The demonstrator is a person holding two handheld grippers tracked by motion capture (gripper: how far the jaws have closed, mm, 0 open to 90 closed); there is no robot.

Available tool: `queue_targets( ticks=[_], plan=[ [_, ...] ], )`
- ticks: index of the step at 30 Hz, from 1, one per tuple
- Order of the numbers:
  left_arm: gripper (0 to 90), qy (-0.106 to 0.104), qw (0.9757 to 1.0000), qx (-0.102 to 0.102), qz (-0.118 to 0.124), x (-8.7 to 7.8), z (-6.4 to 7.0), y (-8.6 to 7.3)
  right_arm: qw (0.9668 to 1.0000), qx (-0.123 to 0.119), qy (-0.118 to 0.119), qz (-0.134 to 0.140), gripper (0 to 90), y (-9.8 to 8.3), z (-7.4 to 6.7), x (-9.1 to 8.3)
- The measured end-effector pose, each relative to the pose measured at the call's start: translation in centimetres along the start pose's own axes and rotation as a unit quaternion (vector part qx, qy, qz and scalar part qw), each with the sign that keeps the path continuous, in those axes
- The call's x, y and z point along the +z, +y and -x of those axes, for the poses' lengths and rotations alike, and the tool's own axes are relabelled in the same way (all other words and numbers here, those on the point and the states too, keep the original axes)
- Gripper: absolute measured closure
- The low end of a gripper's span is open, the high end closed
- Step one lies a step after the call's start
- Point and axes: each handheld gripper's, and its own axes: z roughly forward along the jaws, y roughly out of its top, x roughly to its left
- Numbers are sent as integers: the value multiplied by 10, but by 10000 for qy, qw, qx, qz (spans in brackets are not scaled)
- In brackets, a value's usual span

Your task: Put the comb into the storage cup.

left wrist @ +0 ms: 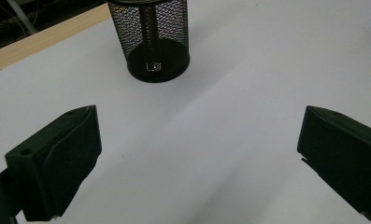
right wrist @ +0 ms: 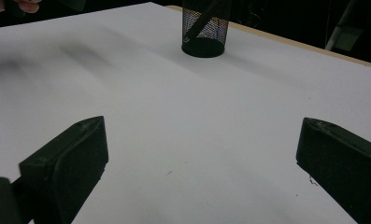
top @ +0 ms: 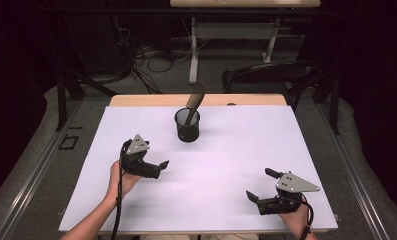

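My brown tool leans up and rightward in the mesh cup, its lower end hidden; left gripper and right gripper gape wide, holding nothing.

Black mesh cup upright, mid-table (brown stick leaning inside).

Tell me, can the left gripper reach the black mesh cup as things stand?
Probably yes: the left gripper is open and the white table between it and the mesh cup looks bare.
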Motion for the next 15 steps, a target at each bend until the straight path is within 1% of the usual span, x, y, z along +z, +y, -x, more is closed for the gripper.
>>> queue_targets(
  ticks=[4,9,10,12,15],
  plan=[
    [0,13,10000,-48,40,-6,3,-5,10000,-14,3,-1,19,0,0,0],
    [0,-12,10000,-25,16,-13,4,-10,10000,-10,-2,0,19,0,0,0],
    [0,-21,10000,-47,9,-14,6,-11,10000,-9,-4,8,19,0,0,0],
    [0,-22,10000,-15,8,-16,7,-14,10000,-17,3,15,19,0,0,0],
    [0,-50,10000,-33,3,-20,8,-18,10000,-6,-4,7,19,0,0,0]
  ],
)
